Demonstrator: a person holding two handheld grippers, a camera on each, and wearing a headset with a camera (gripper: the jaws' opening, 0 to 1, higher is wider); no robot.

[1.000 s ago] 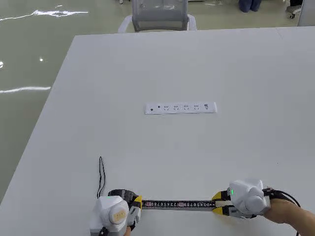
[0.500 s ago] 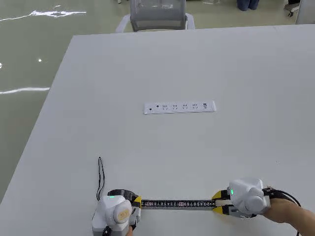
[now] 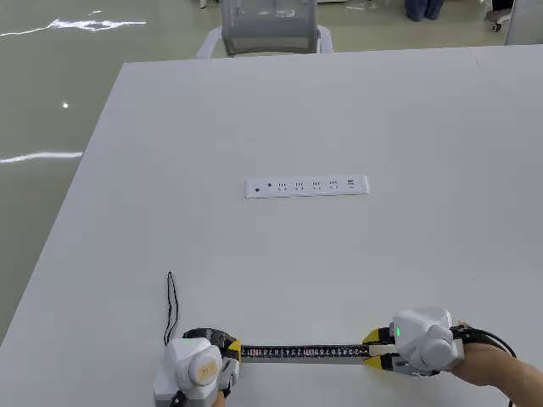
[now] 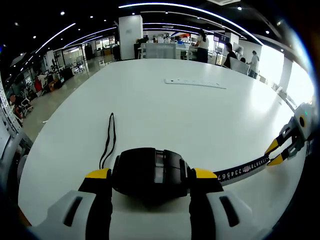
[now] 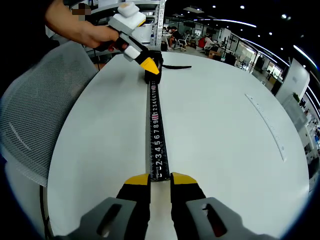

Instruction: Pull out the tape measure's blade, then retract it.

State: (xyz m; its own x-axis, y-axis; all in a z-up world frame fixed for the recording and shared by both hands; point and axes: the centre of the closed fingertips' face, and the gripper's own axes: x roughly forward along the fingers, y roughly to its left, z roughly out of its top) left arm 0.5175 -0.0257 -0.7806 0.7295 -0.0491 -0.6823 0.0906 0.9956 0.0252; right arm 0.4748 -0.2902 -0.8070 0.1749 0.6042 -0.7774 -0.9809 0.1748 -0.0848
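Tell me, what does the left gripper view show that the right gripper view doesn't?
Left gripper view: the black tape measure case close up, clamped by the left gripper, with the right gripper seen from outside. Right gripper view: the printed numbers on the blade, readable, its tip pinched between that gripper's jaws, plus a mesh chair back and the hand holding the left gripper. Both: the white table, the pulled-out blade and the power strip.

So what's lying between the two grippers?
The tape's blade, pulled out flat along the table, as the head view shows. It runs from the case clamped in the left gripper to the right gripper, which pinches its end.
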